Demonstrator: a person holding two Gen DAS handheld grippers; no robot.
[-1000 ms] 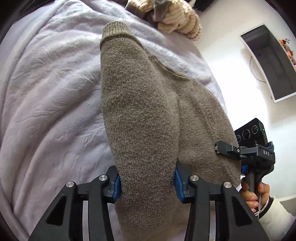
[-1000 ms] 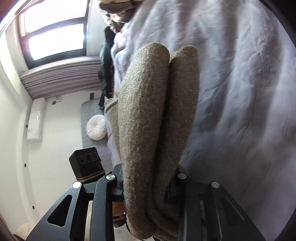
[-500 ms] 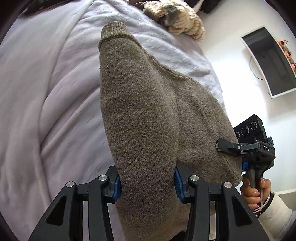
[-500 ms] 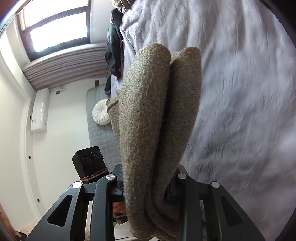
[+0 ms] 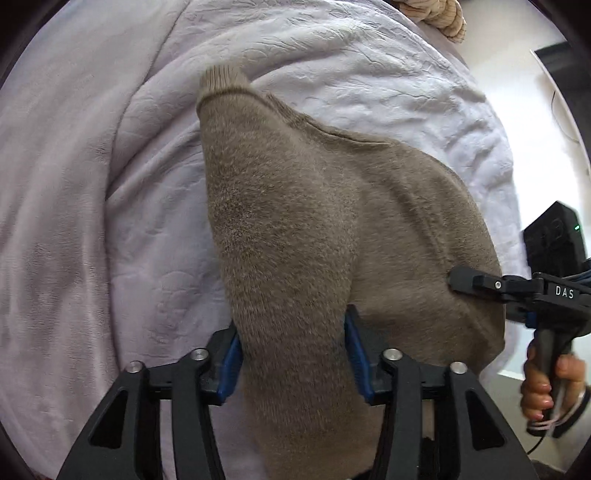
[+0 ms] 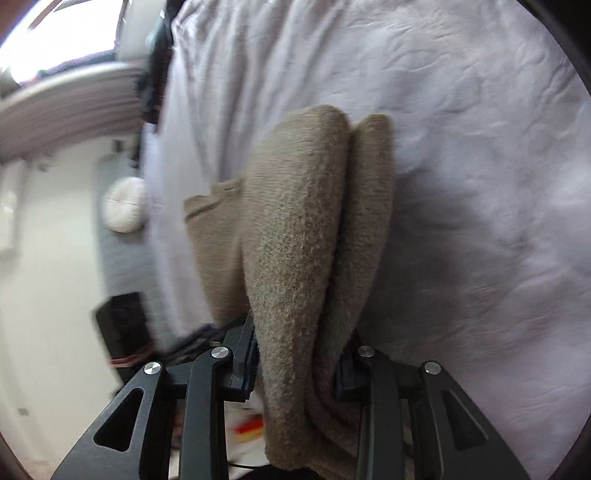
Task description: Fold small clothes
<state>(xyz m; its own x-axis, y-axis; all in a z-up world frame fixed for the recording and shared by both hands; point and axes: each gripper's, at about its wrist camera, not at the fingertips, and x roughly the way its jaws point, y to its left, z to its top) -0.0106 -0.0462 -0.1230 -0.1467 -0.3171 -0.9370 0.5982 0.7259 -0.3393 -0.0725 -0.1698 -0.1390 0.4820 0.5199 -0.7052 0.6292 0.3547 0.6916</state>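
Observation:
A brown knitted sweater [image 5: 295, 206] hangs folded over a lilac bed cover [image 5: 92, 221], held at two places. My left gripper [image 5: 293, 350] has a thick fold of it between its blue pads; the jaws are opening, with the pads still against the knit. In the right wrist view a doubled fold of the sweater [image 6: 306, 221] fills my right gripper [image 6: 297, 354], whose jaws are opening too, the cloth still touching both sides. One right finger [image 5: 476, 283] reaches onto the sweater's right edge. The cuff end [image 5: 221, 79] points away up the bed.
The lilac cover [image 6: 480, 184] spreads wide on the right. A striped beige garment [image 5: 439, 18] lies at the bed's far edge. A hand [image 5: 543, 384] grips the right handle. A round white cushion [image 6: 123, 206] and dark clothes [image 6: 157, 62] lie beyond the bed.
Both grippers have carried the sweater across the bed and tipped further down, so the cover fills more of each view. Both pairs of jaws stand a little wider.

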